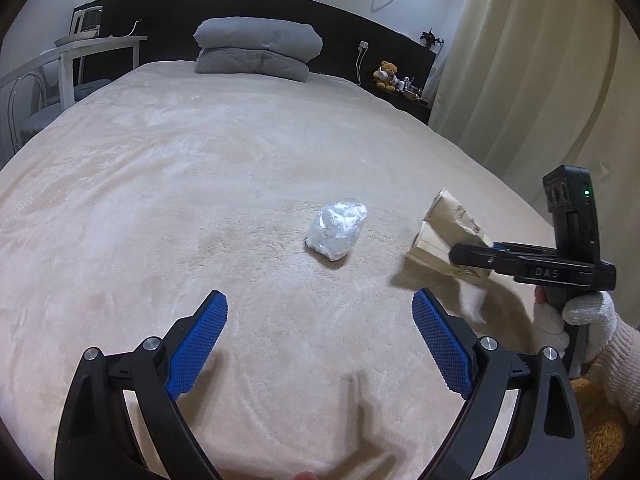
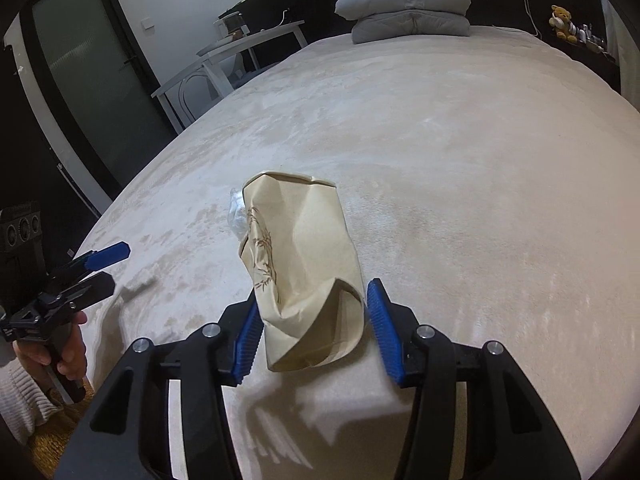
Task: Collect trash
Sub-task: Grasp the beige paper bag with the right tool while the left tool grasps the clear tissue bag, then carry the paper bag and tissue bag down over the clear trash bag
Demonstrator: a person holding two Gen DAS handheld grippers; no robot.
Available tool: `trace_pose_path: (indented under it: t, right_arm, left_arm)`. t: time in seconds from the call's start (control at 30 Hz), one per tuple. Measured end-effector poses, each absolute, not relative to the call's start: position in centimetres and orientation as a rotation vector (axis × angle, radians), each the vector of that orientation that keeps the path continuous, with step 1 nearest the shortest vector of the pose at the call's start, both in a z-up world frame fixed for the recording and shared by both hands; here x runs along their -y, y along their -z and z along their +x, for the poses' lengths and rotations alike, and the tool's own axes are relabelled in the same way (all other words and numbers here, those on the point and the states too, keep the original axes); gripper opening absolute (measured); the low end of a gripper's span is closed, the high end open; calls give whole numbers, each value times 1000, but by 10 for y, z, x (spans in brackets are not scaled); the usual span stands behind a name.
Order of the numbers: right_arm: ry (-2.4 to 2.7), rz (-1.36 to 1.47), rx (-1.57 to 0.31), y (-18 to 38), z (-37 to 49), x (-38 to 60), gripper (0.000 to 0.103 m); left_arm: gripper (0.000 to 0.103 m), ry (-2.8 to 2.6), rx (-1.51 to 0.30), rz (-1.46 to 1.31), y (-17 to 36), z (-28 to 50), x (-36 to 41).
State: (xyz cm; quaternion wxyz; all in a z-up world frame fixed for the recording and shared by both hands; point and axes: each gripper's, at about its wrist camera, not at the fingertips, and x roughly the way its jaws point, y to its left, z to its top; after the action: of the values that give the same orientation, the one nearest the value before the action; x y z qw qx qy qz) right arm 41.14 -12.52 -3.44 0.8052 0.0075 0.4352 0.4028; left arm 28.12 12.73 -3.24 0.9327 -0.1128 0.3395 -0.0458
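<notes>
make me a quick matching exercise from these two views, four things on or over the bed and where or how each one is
Things:
1. crumpled paper cup
2. clear plastic wrapper
3. folded grey quilt
4. left gripper

States:
A. lying loose on the bedspread in front of the open jaws
B. at the head of the bed against the dark headboard
C. open, nothing between its pads
D. pinched in the right gripper

Pairs: 1-D, 2-A, 3-B, 4-C
</notes>
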Motion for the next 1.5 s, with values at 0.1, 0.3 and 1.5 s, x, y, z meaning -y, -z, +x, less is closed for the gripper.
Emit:
trace_pose_path:
  t: [0.1, 0.3, 1.5]
  right_arm:
    - [-848, 56, -939, 30, 407, 142, 50]
    - [-797, 87, -939, 21, 402, 164, 50]
    - [-730, 147, -960, 19, 405, 183, 50]
  left_arm:
    - [92, 89, -709, -219, 38, 294, -123]
    - [92, 103, -715, -200, 43, 323, -110]
    - [46, 82, -776, -209, 45, 377, -85]
